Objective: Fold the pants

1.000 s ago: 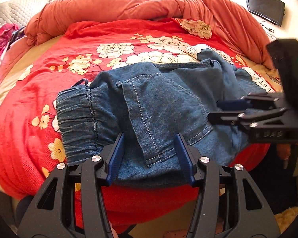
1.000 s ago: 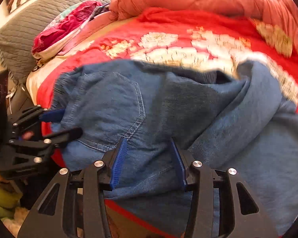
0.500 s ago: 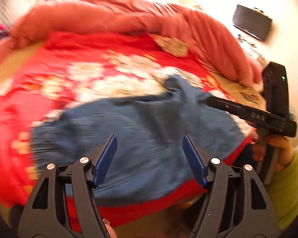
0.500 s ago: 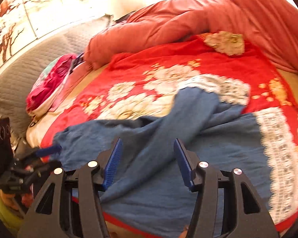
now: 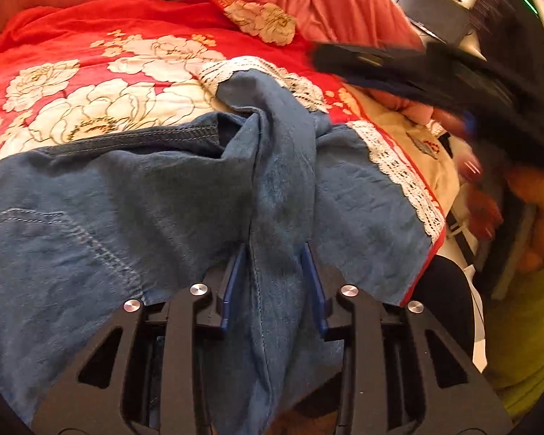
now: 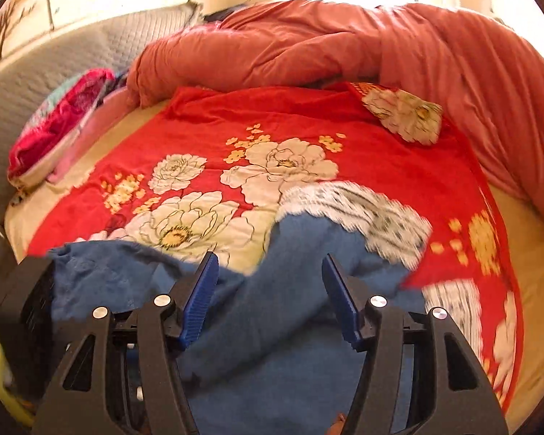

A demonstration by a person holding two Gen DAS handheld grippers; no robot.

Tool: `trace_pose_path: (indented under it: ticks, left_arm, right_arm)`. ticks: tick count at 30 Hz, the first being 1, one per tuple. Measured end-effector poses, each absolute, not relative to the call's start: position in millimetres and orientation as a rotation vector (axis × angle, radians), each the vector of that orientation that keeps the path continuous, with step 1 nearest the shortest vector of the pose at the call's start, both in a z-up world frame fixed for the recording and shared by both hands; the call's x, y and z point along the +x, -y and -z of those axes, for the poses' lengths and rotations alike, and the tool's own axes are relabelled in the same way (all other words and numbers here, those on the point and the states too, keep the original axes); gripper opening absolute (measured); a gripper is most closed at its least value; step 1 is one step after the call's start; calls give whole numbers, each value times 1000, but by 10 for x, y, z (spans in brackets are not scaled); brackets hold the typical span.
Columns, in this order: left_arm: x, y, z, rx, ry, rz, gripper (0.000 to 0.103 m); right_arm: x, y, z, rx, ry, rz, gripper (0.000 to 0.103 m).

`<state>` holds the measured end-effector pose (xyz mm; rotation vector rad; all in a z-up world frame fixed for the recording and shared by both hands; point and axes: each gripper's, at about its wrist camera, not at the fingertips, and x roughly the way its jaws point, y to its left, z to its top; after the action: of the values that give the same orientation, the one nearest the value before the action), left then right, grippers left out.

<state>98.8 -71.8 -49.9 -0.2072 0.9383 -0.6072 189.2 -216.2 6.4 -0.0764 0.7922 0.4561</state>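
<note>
- Blue denim pants (image 5: pixel 134 195): lay rumpled on the red floral bedspread (image 6: pixel 308 119).
- Left gripper (image 5: pixel 272 272): jaws just closing, pinching a pants fold.
- Right gripper (image 6: pixel 270 286): spread, holding nothing, above the pants.

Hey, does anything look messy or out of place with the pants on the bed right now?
Yes. The pants are not lying flat: one leg is bunched into a twisted ridge across the middle, running up over the red floral blanket. The left gripper has its jaws around that ridge.
</note>
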Motion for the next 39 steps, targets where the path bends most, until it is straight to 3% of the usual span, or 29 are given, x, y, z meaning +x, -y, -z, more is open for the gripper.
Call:
trace_pose_path:
  ticks: [11,13,14,17,27,34,35,37,39]
  left_arm:
    - [886,716,483,-190,-880,719,24]
    - [908,683,495,-207,-879,721,24]
    - [921,660,499,-224,-880,727,24]
    - [952,587,495,-270,-879,736,24]
    - [962,566,452,-224,-823,671,37]
    - [887,736,425,-108,-766,634,37]
    - [857,780,415,-77,-756,632,36]
    - [828,885,416,-20,-742,631,20]
    - [798,954,430,7,-750,642,11]
  right_arm:
    - [2933,1299,562,-401,-944,-273,57]
    - [3074,1344,695,-404,-972,-250,49]
    - [3114,1393,730,-380,-976,-254,31]
    - [3133,1586,704,-272,-957,-275,12]
    - [2385,2872,-15,238,-762,-281,12]
    - [1768,3781,38,506,-715,-184,12]
    - [1710,3873,97,530,-722,-173,12]
    - [1592,4041,209,574,-741,-163,12]
    - [1472,4142,372,604,-768,-175,12]
